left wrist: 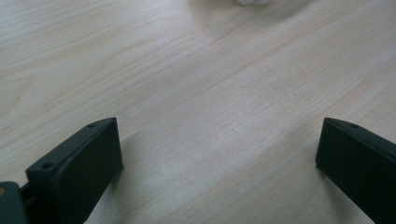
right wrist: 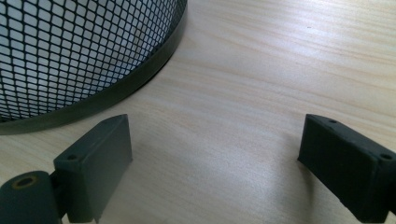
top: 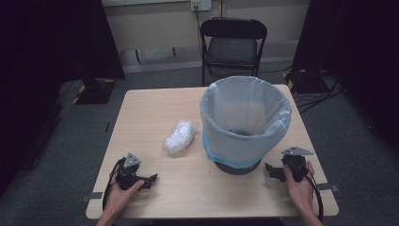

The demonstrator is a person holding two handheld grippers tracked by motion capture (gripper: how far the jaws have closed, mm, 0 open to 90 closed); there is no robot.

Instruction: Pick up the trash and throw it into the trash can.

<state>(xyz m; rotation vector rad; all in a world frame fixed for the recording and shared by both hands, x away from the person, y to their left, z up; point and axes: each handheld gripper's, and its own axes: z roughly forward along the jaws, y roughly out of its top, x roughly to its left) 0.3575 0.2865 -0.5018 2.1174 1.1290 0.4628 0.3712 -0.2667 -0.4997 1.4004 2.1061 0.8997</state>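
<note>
A black mesh waste bin (top: 244, 117) lined with a pale plastic bag stands on the right half of the wooden table (top: 150, 108); its mesh wall and base ring (right wrist: 70, 70) show close up in the right gripper view. A crumpled clear plastic wad (top: 179, 137) lies left of the bin, and its edge (left wrist: 252, 2) peeks in at the top of the left gripper view. My left gripper (top: 151, 179) rests near the front left edge, open and holding nothing. My right gripper (top: 269, 168) sits at the front right beside the bin's base, open with bare table between its jaws.
A black folding chair (top: 233, 44) stands behind the table. Dark curtains hang at both sides, with a stand base (top: 94, 89) on the floor at the left and cables (top: 320, 89) at the right. Bare tabletop lies between the two grippers.
</note>
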